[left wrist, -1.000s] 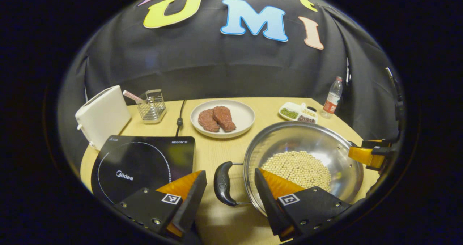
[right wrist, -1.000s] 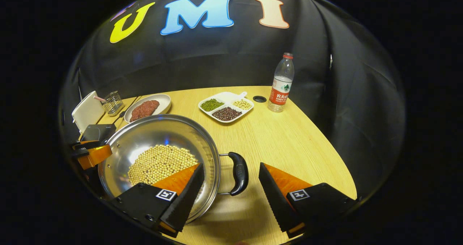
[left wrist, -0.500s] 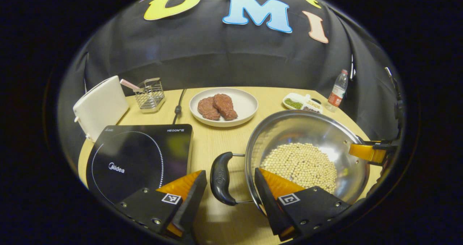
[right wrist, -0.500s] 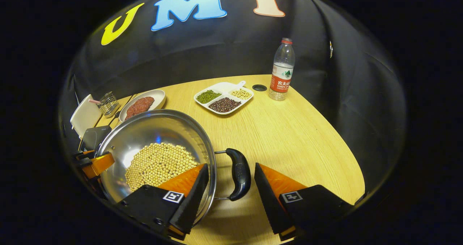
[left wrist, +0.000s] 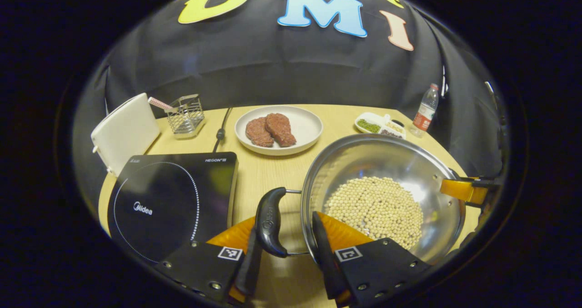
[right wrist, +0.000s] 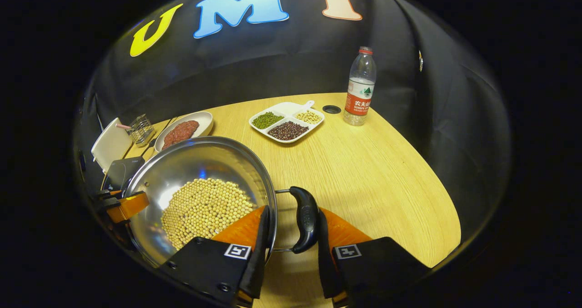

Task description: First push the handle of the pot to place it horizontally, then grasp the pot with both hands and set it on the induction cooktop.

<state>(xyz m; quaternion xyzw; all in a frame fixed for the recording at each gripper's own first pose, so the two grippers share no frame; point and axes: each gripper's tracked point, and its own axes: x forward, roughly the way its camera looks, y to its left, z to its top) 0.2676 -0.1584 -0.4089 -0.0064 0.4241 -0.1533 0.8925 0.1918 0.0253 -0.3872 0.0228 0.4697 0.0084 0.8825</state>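
— What has been changed in the last second?

— The gap of the left claw (left wrist: 282,265) has been narrowed from wide to close about the pot's left handle (left wrist: 269,222); the same has been done by the right claw (right wrist: 287,258) about the right handle (right wrist: 305,219). In each view the handle is seen between the two fingers, but whether both fingers are pressed on it cannot be told. The pot has been kept at about the same place.

— What is meant by that for the task?

— Both handles are laid out level, so the pushing step is judged finished and the two-handed grasp nearly made; the lift has not yet been begun.

— Where is the pot?

— The pot (left wrist: 391,162), filled with pale beans (left wrist: 375,205), is set on the tabletop (right wrist: 363,162) near its front edge, just right of the induction cooktop (left wrist: 173,199), which is laid at the front left corner.

— How are the claws posed?

— Both are held low and tilted down, one at each side of the pot, pointed toward the tabletop's far edge.
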